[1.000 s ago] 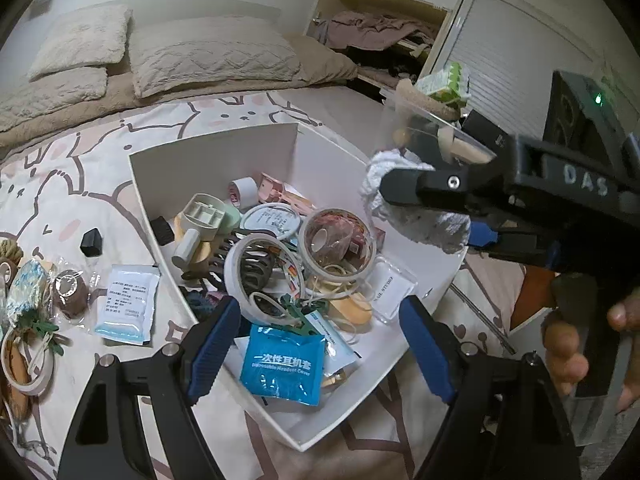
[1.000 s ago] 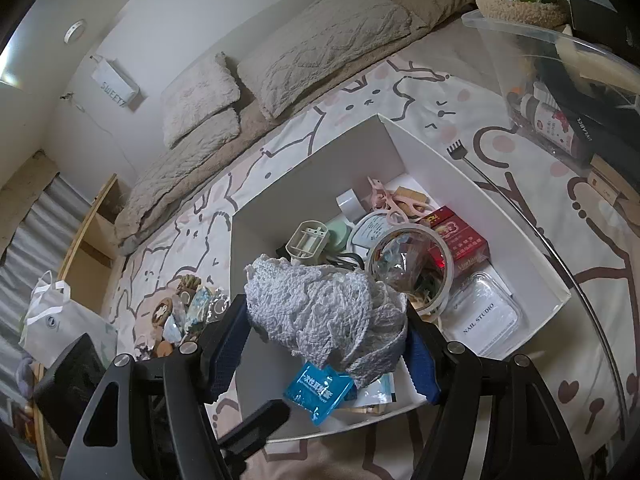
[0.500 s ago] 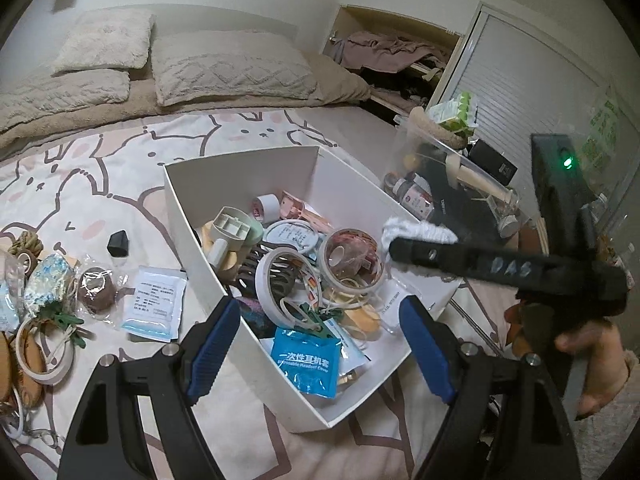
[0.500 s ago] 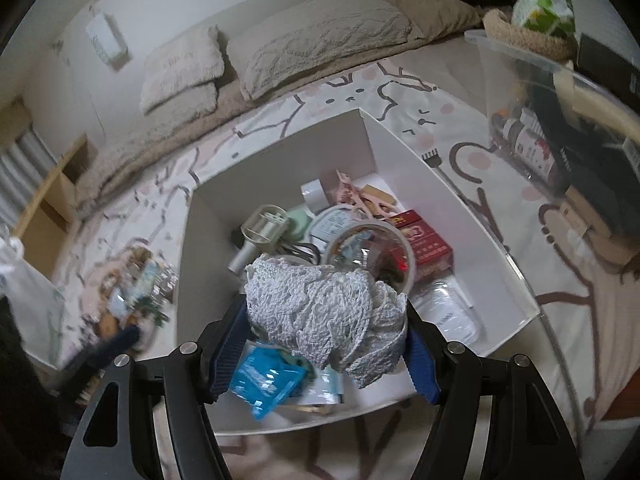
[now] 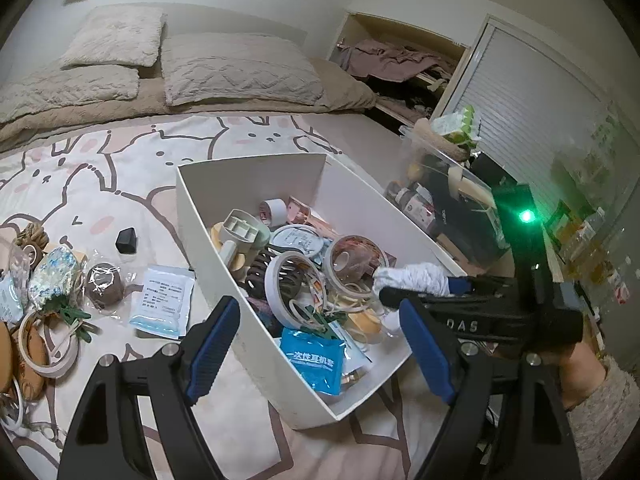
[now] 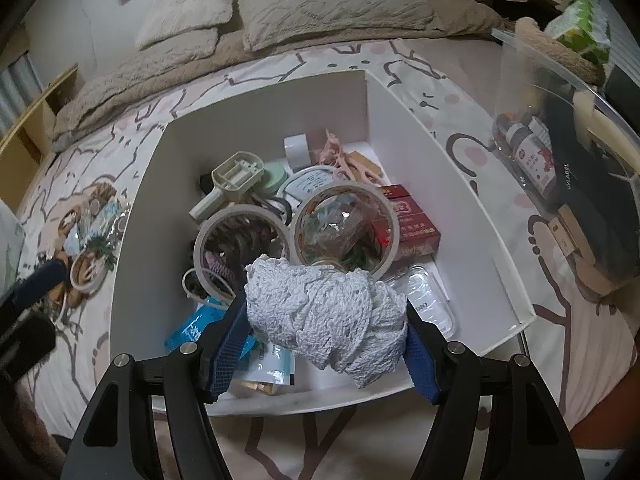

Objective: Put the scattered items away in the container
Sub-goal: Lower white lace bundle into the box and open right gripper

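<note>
while the right gripper (image 6: 326, 322) is clenched on the bunched white knit cloth (image 6: 324, 312), the cloth hangs just over the near end of the white container (image 6: 400, 92), above the packets and tape rolls already inside. the step in hand looks like the drop. to do it well, i would bring the cloth a little lower, keeping it inside the container's near wall, and only then let the jaws spread, since a loose fold trails below the pads toward that wall and could drape over the rim. aiming for the gap beside the clear tape roll (image 6: 346, 230), toward the red box (image 6: 408, 224), should keep it from perching on the pile and sliding out.

the left gripper (image 5: 320, 344) is released, with nothing between its blue pads, hovering over the container's near-left corner. it is best kept clear of the drop.

left of the container, a white sachet (image 5: 162, 300), a small black block (image 5: 127, 241) and a cluster of wrapped trinkets (image 5: 52, 280) lie scattered, not yet tidied. the container sits on a bed sheet (image 5: 100, 184) printed with rabbits, soft and uneven, so it may tip if pushed. beyond the container are beige pillows (image 5: 240, 68); right of it stands a clear bin (image 6: 560, 120) of bottles.
</note>
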Demonstrator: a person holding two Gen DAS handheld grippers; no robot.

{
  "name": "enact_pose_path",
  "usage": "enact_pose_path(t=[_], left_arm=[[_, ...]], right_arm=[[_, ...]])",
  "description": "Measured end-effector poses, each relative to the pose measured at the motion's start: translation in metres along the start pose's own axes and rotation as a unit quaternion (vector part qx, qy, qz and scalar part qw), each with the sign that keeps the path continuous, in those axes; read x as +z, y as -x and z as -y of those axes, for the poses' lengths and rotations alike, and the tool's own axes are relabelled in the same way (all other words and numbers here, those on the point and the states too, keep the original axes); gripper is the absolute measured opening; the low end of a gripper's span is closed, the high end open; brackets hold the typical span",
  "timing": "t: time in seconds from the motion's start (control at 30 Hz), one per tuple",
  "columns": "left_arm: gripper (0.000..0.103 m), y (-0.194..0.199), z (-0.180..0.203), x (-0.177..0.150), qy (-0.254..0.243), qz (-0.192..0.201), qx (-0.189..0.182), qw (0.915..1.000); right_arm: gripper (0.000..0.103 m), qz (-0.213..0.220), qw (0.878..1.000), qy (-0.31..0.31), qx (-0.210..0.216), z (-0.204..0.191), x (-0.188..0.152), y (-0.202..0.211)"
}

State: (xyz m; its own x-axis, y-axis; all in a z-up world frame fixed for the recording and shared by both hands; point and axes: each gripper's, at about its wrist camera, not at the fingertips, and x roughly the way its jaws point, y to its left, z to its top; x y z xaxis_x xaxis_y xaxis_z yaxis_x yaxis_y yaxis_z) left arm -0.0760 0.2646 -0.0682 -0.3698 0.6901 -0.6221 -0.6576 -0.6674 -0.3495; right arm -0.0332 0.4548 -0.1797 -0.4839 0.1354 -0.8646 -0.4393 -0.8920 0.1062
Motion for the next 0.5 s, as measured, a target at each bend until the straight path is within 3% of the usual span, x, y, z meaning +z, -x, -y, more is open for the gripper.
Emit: enact_pose_path(t=[0.2, 0.27, 0.3, 0.5], left_arm=[[0.082, 0.003, -0.006, 0.001, 0.009, 0.003, 0.003, 1.0], [0.082, 0.003, -0.007, 0.001, 0.01, 0.002, 0.004, 0.9999], [0.082, 0.003, -0.007, 0.001, 0.01, 0.002, 0.005, 0.9999], [0.082, 0.004, -0.007, 0.001, 0.001, 0.005, 0.018, 0.9998]], right_arm=[[0.074, 0.002, 1.0, 0.014, 0.001, -0.009, 0.0, -0.003], [0.095, 0.01, 1.0, 0.007, 0.003, -0.009, 0.0, -0.002], [0.099, 0.017, 1.0, 0.005, 0.003, -0.009, 0.0, -0.001], [0.102, 0.046, 0.999, -0.011, -0.018, -0.005, 0.003, 0.009]])
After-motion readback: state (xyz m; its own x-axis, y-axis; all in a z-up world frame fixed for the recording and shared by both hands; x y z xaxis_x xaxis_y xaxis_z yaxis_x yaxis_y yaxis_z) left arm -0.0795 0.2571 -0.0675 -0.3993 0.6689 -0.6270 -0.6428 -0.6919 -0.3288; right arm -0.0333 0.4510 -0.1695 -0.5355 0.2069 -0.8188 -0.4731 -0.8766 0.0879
